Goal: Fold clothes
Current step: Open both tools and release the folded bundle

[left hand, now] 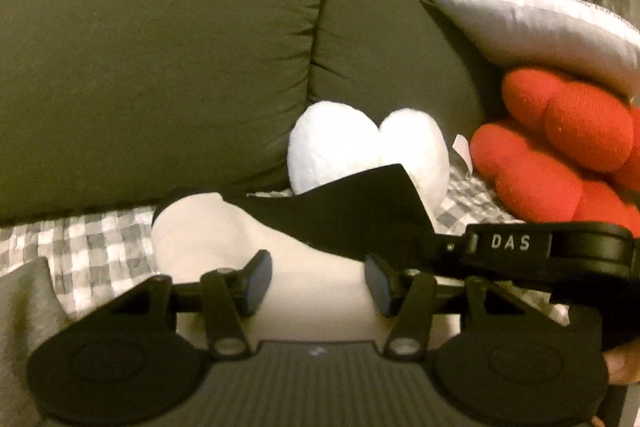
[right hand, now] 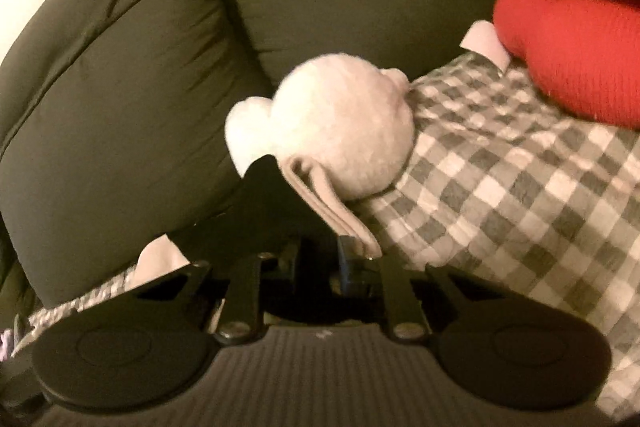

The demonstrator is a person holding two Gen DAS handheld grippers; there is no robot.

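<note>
1. A dark green sofa (left hand: 160, 67) carries a checked cover (right hand: 500, 187) and cushions.
2. The pale-and-black garment (left hand: 304, 267) lies on the seat, near its back edge.
3. Left gripper (left hand: 318, 285) gapes, holding nothing; right gripper (right hand: 320, 263) pinches the garment's folded edge.
4. Likely mid-fold; next, carry that edge across and lay it flat.

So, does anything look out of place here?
The white heart cushion lies against the pale folded garment that the right gripper pinches, crowding the fold. Nothing looks spilled or damaged.
</note>
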